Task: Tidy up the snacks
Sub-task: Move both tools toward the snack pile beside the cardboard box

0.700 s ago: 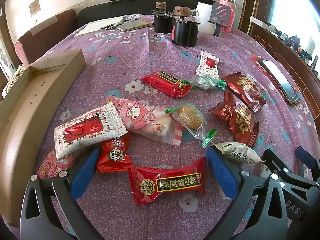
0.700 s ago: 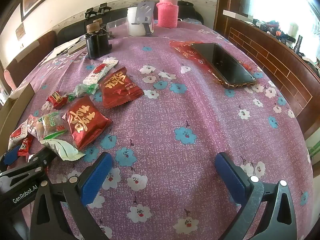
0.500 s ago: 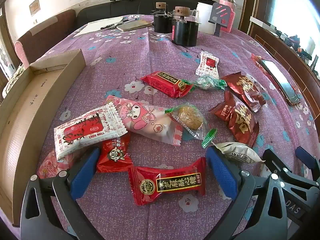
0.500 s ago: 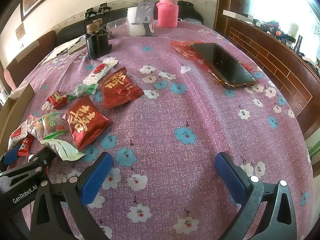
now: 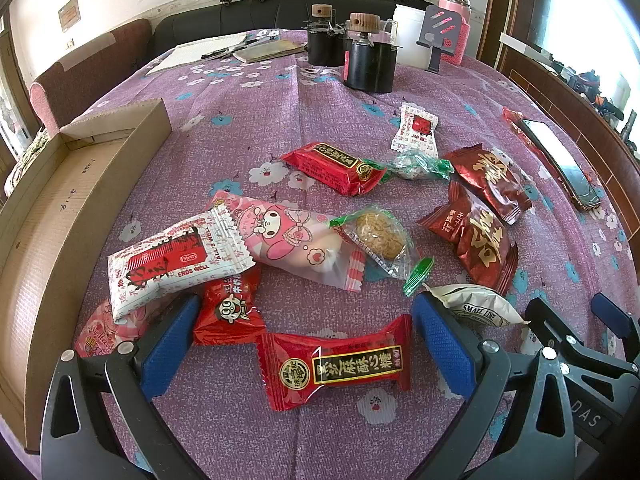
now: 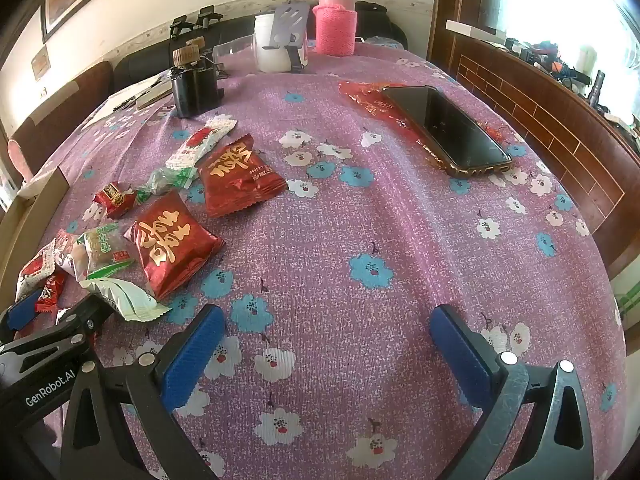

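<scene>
Both grippers are wide open w/ nothing held. The left gripper hangs over the near end of the snack pile on the purple floral tablecloth. Between its blue pads lies a bright red foil candy bar with a black-and-gold label, not touched by either pad afaict. A small red packet with a cartoon face sits just by the left pad, partly under a white-and-red wrapper printed "ENDS WELL". That one overlaps a pink cartoon-bunny pouch.

Further out: a clear wrapper with a round brown cookie, two dark red foil packs with gold script, a long red bar, a green-ended candy and a small white sachet. A white crumpled wrapper reading "SMALL LINE" is right beside the right pad.

The open brown cardboard box sits to the left of the pile, nothing visible in it.

The right gripper hovers over bare cloth, the snacks off to its left. A black smartphone lies on a red plastic wrapper further back on the right.
</scene>
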`<control>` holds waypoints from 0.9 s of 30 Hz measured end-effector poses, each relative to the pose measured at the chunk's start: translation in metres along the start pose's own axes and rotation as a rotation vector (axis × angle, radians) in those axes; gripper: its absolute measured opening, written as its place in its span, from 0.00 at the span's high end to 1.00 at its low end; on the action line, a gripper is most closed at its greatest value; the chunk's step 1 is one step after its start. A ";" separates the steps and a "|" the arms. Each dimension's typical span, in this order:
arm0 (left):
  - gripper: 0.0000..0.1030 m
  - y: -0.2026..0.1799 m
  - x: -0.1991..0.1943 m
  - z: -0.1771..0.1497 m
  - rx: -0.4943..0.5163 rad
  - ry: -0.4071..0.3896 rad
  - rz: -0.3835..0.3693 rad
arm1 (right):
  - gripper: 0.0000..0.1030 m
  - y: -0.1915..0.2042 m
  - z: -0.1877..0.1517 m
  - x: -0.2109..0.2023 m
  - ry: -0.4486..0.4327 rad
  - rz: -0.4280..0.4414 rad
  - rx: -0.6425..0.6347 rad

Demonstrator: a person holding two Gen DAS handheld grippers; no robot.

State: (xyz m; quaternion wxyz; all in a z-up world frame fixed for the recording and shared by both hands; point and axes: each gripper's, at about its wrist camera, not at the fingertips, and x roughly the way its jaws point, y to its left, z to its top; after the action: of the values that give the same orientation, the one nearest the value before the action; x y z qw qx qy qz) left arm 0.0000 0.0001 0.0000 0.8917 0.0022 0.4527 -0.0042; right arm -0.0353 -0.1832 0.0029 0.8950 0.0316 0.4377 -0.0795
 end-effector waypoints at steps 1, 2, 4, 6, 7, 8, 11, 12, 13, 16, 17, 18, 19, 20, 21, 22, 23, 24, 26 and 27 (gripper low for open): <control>0.00 0.000 0.000 0.000 -0.001 0.000 0.000 | 0.00 0.000 0.000 0.000 0.000 0.000 0.000; 0.00 0.000 0.000 0.000 -0.003 0.000 0.002 | 0.00 0.000 0.000 0.000 0.000 0.000 0.000; 0.00 -0.001 0.000 0.001 -0.013 0.000 0.010 | 0.00 0.000 0.000 0.000 0.000 0.000 0.000; 0.00 -0.003 0.000 0.001 -0.019 0.001 0.015 | 0.00 0.000 0.000 0.000 0.000 0.000 0.000; 0.00 -0.004 0.000 -0.001 -0.018 0.003 0.011 | 0.00 0.000 0.000 0.000 0.000 0.000 0.000; 0.00 -0.005 0.000 -0.002 -0.012 0.008 0.007 | 0.00 0.000 0.000 0.000 0.000 0.000 0.000; 0.00 -0.003 0.001 -0.001 0.009 0.044 -0.009 | 0.00 0.000 0.000 0.001 0.004 0.008 -0.002; 0.00 -0.003 0.000 -0.001 0.019 0.057 -0.017 | 0.00 0.001 0.001 0.002 0.012 0.014 -0.009; 0.00 -0.003 0.000 -0.001 0.030 0.065 -0.024 | 0.00 0.001 0.002 0.004 0.023 0.021 -0.018; 0.00 -0.003 -0.005 -0.005 0.058 0.068 -0.037 | 0.00 -0.003 0.003 0.002 0.054 0.036 -0.034; 0.00 -0.003 -0.007 -0.007 0.059 0.068 -0.040 | 0.00 -0.002 0.002 0.001 0.063 0.038 -0.039; 0.00 -0.002 -0.008 -0.009 0.062 0.071 -0.044 | 0.00 -0.001 0.000 0.001 0.068 0.039 -0.042; 0.00 -0.002 -0.010 -0.011 0.068 0.075 -0.050 | 0.00 0.000 0.000 0.002 0.068 0.040 -0.044; 0.00 -0.003 -0.012 -0.013 0.078 0.080 -0.057 | 0.00 -0.001 -0.001 0.001 0.068 0.041 -0.047; 0.00 -0.005 -0.014 -0.015 0.094 0.088 -0.070 | 0.00 -0.002 -0.003 0.000 0.069 0.041 -0.046; 0.00 -0.007 -0.018 -0.018 0.114 0.098 -0.094 | 0.00 -0.001 -0.005 -0.001 0.071 0.038 -0.044; 0.00 -0.008 -0.022 -0.021 0.125 0.104 -0.125 | 0.00 -0.001 -0.007 -0.002 0.072 0.035 -0.045; 0.00 -0.007 -0.030 -0.025 0.127 0.105 -0.173 | 0.00 -0.001 -0.008 -0.004 0.072 0.035 -0.046; 0.00 -0.004 -0.044 -0.030 0.127 0.084 -0.217 | 0.00 -0.001 -0.009 -0.005 0.071 0.041 -0.050; 0.00 0.000 -0.055 -0.032 0.131 0.058 -0.237 | 0.00 -0.001 -0.010 -0.005 0.071 0.042 -0.053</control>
State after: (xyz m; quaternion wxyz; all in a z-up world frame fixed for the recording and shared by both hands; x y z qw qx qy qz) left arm -0.0582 0.0002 0.0251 0.8694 0.0069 0.4742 -0.1390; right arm -0.0467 -0.1820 0.0008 0.8810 0.0199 0.4702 -0.0476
